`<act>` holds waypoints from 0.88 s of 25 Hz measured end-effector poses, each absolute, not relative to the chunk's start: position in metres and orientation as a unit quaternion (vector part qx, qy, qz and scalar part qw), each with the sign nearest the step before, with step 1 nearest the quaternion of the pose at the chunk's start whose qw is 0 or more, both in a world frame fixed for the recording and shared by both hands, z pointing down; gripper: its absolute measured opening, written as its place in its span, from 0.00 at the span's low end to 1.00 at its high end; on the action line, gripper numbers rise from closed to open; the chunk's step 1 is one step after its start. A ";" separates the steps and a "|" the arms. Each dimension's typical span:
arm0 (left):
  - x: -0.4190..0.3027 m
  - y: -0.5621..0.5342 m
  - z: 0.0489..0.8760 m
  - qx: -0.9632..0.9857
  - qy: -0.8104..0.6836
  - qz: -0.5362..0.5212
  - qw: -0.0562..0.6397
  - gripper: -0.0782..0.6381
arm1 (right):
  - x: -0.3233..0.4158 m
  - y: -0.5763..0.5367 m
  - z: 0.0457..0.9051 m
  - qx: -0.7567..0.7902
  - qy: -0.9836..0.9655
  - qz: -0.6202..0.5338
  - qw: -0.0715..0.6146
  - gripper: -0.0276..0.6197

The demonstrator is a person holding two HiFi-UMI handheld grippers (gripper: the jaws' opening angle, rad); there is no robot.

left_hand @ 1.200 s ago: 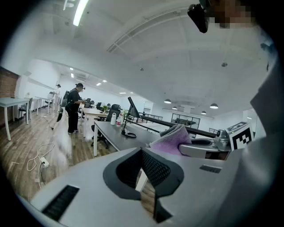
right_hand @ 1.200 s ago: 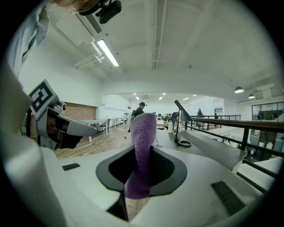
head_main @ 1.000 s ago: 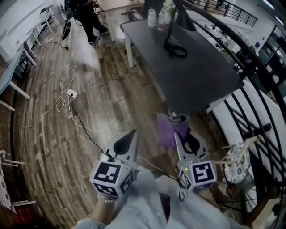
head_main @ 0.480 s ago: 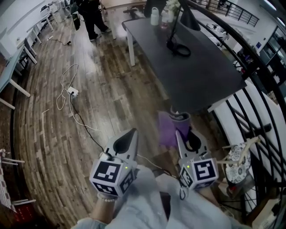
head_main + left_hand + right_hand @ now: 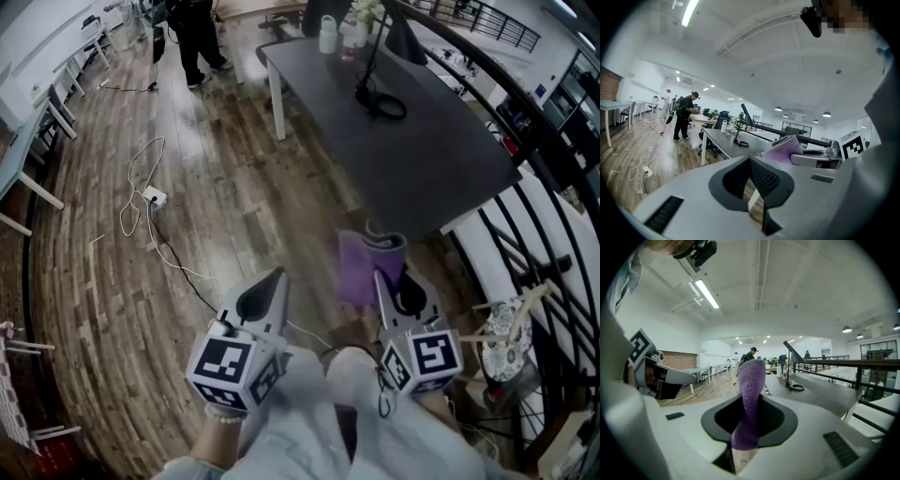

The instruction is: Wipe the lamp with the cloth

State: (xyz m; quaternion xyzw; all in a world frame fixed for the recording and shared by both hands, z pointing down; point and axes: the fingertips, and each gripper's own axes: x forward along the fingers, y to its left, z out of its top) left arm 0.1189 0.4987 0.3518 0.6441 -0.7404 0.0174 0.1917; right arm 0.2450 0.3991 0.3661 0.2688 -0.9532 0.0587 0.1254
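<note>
**STATUS: CLOTH HELD IN RIGHT GRIPPER, LAMP NOT IN CONTACT**

1. Right gripper (image 5: 389, 286): the 2 jaws are closed onto the purple cloth (image 5: 356, 272). In the right gripper view the cloth rises upright out of the jaw opening, pinched at its lower part, with its free end folded over at the top.

2. Left gripper (image 5: 272, 286): the 2 jaws are brought together and hold nothing. In the left gripper view only the wooden floor (image 5: 216, 216) shows through the hollow between them. This gripper sits beside the right gripper, at the same height in the head view, and the 2 do not touch.

3. Lamp (image 5: 380, 56): a black desk lamp with a thin stem, a ring-shaped base and a cone shade. It stands upright at the far end of the dark table (image 5: 422, 159), near a white bottle (image 5: 327, 35).

4. Cloth position: over the floor, just in front of the near end of the table, well apart from the lamp.

5. Surroundings: a white cable and power strip (image 5: 150, 197) lie on the floor to the left. A person (image 5: 197, 28) stands beyond the far end of the table. A black railing (image 5: 553, 234) runs along the right side.
</note>
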 end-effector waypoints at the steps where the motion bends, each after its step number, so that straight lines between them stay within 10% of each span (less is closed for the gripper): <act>1: 0.116 0.499 0.352 0.643 -0.741 0.016 0.192 0.12 | 0.244 0.399 0.366 0.270 -0.953 0.057 0.126 0.18; 22: 0.063 0.458 0.366 0.603 -0.773 0.025 0.195 0.12 | 0.185 0.335 0.382 0.232 -0.962 0.052 0.136 0.18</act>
